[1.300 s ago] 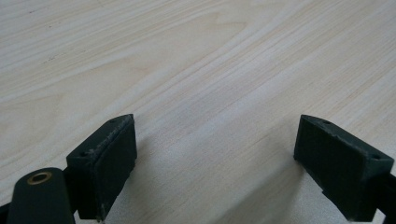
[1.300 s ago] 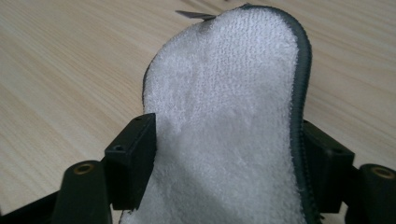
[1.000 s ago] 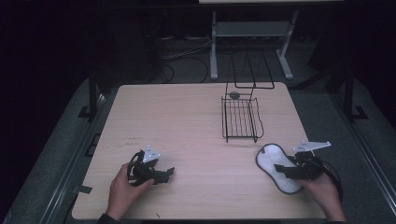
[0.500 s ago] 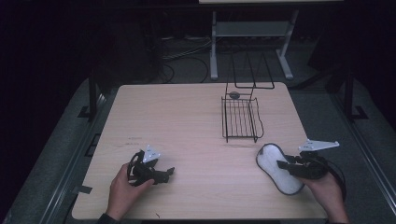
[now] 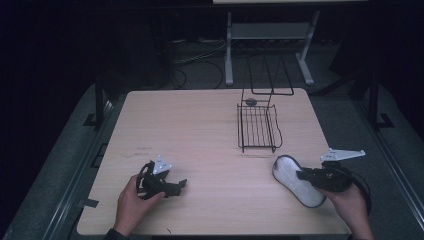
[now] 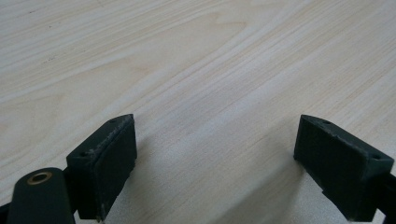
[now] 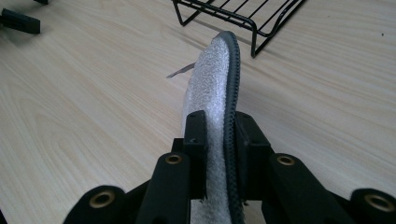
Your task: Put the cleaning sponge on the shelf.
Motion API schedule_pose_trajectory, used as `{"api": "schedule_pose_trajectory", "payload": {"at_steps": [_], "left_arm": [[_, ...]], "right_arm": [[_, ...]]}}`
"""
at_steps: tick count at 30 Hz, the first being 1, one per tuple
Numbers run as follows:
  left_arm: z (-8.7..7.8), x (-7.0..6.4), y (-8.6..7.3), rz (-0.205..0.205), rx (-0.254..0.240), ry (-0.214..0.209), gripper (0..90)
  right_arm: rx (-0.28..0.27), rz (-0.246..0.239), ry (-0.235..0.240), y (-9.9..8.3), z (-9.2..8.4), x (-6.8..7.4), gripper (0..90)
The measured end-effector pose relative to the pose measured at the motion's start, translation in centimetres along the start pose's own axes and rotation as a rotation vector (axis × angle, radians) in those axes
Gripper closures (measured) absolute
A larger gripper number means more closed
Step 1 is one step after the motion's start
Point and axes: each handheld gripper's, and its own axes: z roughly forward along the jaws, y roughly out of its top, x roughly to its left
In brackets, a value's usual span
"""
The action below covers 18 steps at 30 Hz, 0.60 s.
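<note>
Place: it looked like a lab or test room.
Signs: a bare wooden table (image 5: 200, 125), floor cables (image 5: 200, 60), a metal stand (image 5: 270, 35), dark surroundings.

- 1 wooden table (image 5: 200, 125) is bearing everything.
- 1 black wire rack (image 5: 258, 127) is standing on it, toward the far right.
- 1 small dark round thing (image 5: 251, 102) is lying just behind the rack; what it is cannot be told.
- 1 white fleecy insole (image 5: 291, 176) with a dark rim is lying near the right edge.
- 2 grippers are showing: 1 left gripper (image 5: 179, 185) and 1 right gripper (image 5: 302, 175).
- 2 hands are holding them, 1 each.
</note>
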Motion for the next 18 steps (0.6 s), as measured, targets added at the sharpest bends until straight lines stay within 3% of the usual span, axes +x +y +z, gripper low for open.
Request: {"api": "schedule_pose_trajectory", "payload": {"at_steps": [18], "left_arm": [[0.0, 0.0, 0.0, 0.003, 0.003, 0.0, 12.3]], "right_arm": [[-0.045, -0.023, 0.003, 1.3, -0.6, -0.1, 77.2]]}}
